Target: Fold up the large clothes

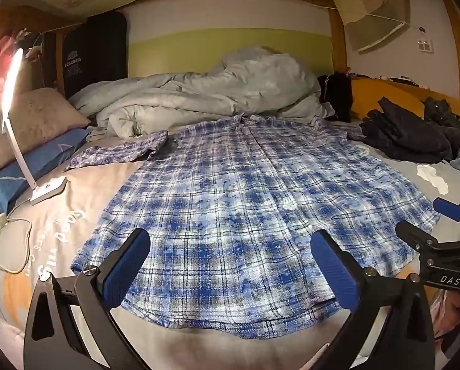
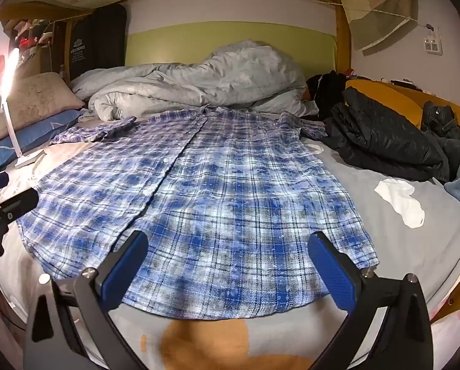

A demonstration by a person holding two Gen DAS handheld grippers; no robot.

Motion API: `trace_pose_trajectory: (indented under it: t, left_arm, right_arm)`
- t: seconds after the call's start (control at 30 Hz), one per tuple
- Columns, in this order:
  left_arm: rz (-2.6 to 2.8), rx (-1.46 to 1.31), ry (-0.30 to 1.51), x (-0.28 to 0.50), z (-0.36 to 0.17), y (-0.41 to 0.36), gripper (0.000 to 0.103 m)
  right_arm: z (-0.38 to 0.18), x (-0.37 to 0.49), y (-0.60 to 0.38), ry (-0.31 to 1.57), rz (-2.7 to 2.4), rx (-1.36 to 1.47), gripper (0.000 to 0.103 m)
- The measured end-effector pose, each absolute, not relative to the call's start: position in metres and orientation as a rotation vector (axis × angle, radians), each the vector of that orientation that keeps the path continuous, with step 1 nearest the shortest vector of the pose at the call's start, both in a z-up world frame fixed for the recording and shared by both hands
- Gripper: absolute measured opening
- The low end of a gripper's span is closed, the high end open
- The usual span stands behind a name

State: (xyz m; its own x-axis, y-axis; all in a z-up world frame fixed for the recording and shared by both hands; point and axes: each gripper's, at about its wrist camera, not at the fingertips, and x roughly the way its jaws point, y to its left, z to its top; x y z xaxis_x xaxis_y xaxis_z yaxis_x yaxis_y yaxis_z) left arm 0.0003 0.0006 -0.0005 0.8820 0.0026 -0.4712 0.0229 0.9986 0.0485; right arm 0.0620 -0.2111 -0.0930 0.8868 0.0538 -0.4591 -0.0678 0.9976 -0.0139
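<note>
Lying flat and buttoned on the bed [image 1: 75,191], the blue plaid shirt [image 1: 245,191] had its collar at the far end against a rumpled grey duvet [image 1: 205,92] and its hem at the near edge. One sleeve [image 1: 122,151] stretched out to the left. Both claws hung just above the hem, apart from the cloth. The left claw [image 1: 230,265] stood wide with nothing between its blue pads, and the right claw [image 2: 226,265] stood just as wide and empty. A lit desk lamp [image 1: 17,117] stood at the left beside the pillows [image 1: 29,123]. Dark jackets [image 2: 384,141] lay heaped at the far right, with a white sock [image 2: 402,200] near them.
</note>
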Motion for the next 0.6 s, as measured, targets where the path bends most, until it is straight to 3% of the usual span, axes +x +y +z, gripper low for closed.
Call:
trace_pose_trajectory:
  t: [0.6]
  left_arm:
    - [-0.016, 0.052, 0.514, 0.0019, -0.0022, 0.0008, 0.103]
  right_arm:
    - [-0.0949, 0.0635, -0.2111, 0.478, 0.061, -0.033, 0.103]
